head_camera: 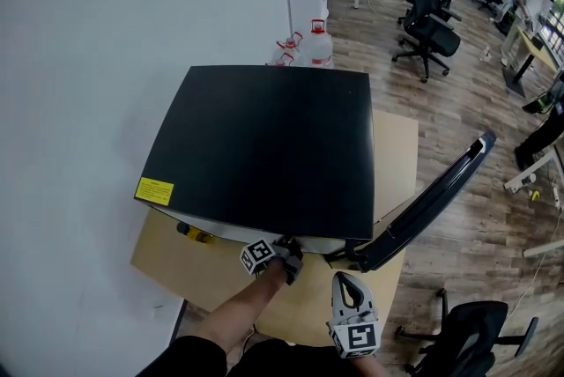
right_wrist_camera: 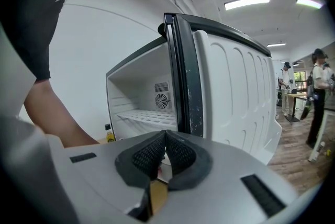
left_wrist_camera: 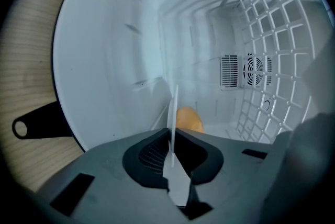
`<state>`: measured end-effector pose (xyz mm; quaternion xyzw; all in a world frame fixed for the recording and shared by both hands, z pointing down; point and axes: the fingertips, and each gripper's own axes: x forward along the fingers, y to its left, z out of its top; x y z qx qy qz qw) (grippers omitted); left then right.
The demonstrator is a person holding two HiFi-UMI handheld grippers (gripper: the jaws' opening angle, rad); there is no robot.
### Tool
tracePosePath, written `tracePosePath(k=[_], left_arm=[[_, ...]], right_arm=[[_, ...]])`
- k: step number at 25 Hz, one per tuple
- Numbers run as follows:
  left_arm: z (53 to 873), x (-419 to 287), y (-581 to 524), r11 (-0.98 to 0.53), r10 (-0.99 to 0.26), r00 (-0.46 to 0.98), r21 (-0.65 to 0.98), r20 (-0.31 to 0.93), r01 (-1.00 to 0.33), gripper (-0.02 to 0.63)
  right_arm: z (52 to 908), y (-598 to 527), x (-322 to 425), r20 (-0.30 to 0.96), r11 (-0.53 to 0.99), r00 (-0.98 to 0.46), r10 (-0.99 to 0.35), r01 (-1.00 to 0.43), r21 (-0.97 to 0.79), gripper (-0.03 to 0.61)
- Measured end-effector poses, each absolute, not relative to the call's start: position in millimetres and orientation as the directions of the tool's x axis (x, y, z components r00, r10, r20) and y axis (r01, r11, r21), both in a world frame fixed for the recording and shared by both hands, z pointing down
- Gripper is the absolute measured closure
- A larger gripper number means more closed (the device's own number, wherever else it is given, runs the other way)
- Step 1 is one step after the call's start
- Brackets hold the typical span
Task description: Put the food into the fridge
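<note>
The right gripper [right_wrist_camera: 165, 135] is hanging nearest, outside the fridge [head_camera: 264, 146], with its jaws pressed together on nothing. The left gripper [left_wrist_camera: 171, 136] is reaching through the opening, its jaws clamping the rim of a thin white plate [left_wrist_camera: 173, 108] that is showing edge-on.

Just past the pads, the food [left_wrist_camera: 189, 119] is lying against the plate's face, inside the white cavity. The plate is probably stiff, light and smooth, so a hold on the rim alone is likely leaving it free to tip. The food looks loose on it and could slide or roll off. Taking the rim deep in the pads and keeping the plate level seems the safer way.

The food itself is showing as a small, rounded, orange-brown lump with a smooth skin. Whether it is bread or fruit cannot be told.

Farther in, the white wire rack [left_wrist_camera: 272, 60] is running along one side, and the fan grille [left_wrist_camera: 255, 70] is sitting on the back wall.
</note>
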<state>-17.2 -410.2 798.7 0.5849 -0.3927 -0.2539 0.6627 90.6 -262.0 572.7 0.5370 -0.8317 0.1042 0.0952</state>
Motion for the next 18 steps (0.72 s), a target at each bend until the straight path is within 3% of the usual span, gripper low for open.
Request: tracePosePath(k=[18], left_arm=[[805.8,-9.2,-412.7,0.255,-0.726,0.573,0.923,0.38,-0.289,0.591]], right_arm=[[570.1,-254.8,103.7,0.272,0.367,-0.371,-0.888,-0.928,-0.065,0.518]])
